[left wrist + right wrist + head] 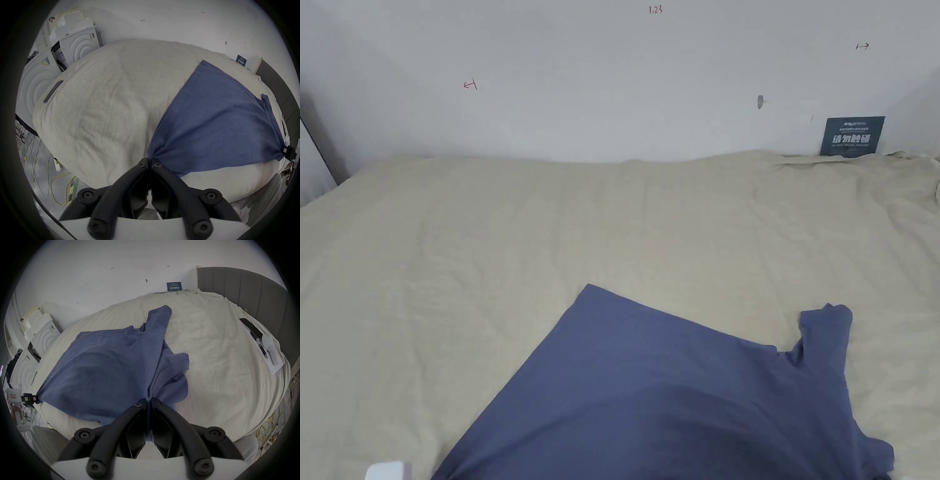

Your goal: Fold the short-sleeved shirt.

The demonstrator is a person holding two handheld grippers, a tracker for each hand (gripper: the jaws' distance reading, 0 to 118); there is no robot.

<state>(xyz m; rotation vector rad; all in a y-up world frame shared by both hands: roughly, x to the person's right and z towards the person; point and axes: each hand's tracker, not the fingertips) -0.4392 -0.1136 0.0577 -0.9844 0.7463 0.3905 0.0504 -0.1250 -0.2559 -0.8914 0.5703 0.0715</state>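
Blue cotton short-sleeved shirt (675, 400) lies spread on the cream sheet of the bed (487, 250), filling the head view from about 5 to 7 o'clock, with one sleeve (828, 331) poking up toward 4 o'clock. It is stretched, not slack, and the reason is plain in the gripper views: each tool pinches one near edge and pulls against the other.

In its own view the left gripper (149, 158) has its black jaws pressed together on a bunched corner of the shirt (219, 121), the cloth fanning away toward 1 o'clock. The right gripper (148, 397) is likewise clamped on the shirt (105, 366), a strip of fabric running down between its jaws; loose folds with the other sleeve (175, 369) sag off toward 3 o'clock.

Holding two points taut like this looks meant to flatten the body and square it to the bed before any fold. I judge the task as early: nothing is folded yet. Sleeves probably need laying flat first, since the crumpled side could trap wrinkles.
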